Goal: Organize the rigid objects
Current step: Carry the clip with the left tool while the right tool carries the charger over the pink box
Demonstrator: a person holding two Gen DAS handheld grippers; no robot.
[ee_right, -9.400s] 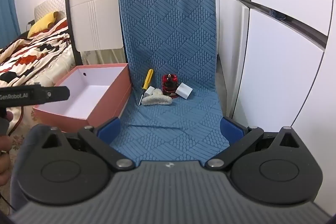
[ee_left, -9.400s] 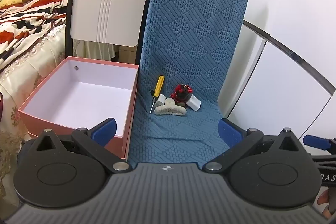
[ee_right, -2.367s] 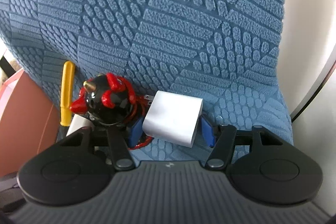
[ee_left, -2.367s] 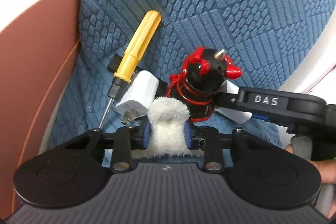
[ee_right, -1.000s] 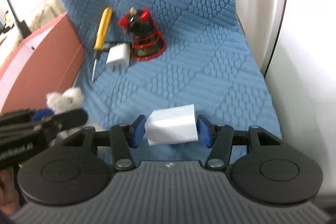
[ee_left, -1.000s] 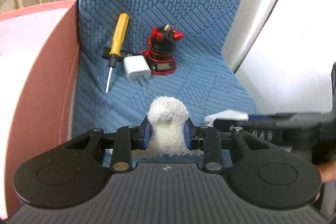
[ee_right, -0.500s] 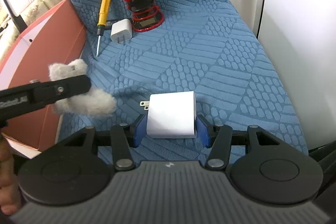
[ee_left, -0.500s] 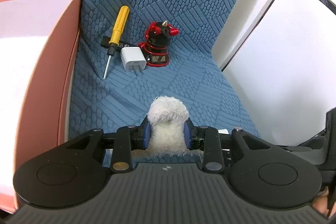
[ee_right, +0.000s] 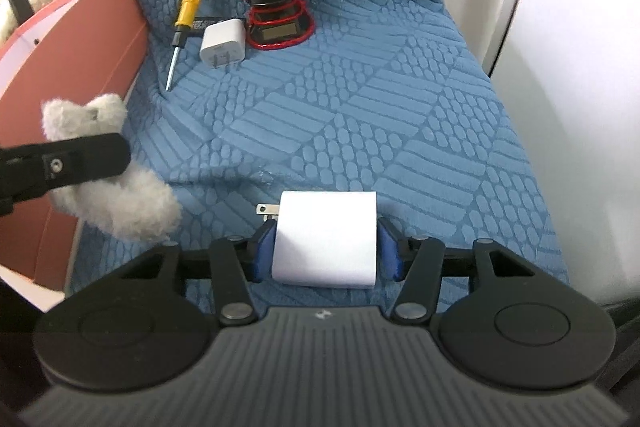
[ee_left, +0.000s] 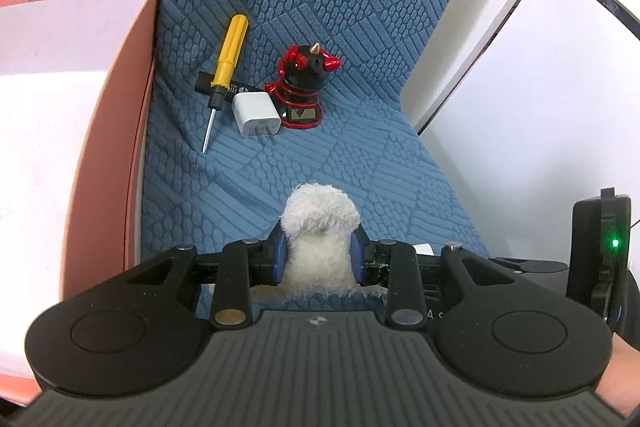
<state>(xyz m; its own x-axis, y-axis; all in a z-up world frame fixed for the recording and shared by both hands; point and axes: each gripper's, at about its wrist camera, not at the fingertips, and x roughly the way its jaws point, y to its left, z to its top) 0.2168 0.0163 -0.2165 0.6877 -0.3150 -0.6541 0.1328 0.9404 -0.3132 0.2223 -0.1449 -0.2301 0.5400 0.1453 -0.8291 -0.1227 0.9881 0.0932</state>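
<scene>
Left tongs [ee_left: 319, 254] grip fluffy clip [ee_left: 318, 227], lower half hidden; right tongs [ee_right: 326, 247] clamp white charger [ee_right: 326, 235], prongs half-hidden; pink box [ee_left: 108, 131] cut off left.

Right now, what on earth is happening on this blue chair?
A person is tidying small items with a gripper in each hand. The left gripper holds a fluffy white hair clip; the right gripper holds a white charger. A yellow screwdriver, a second charger and a red-and-black figurine lie on the seat beside the pink box.
</scene>
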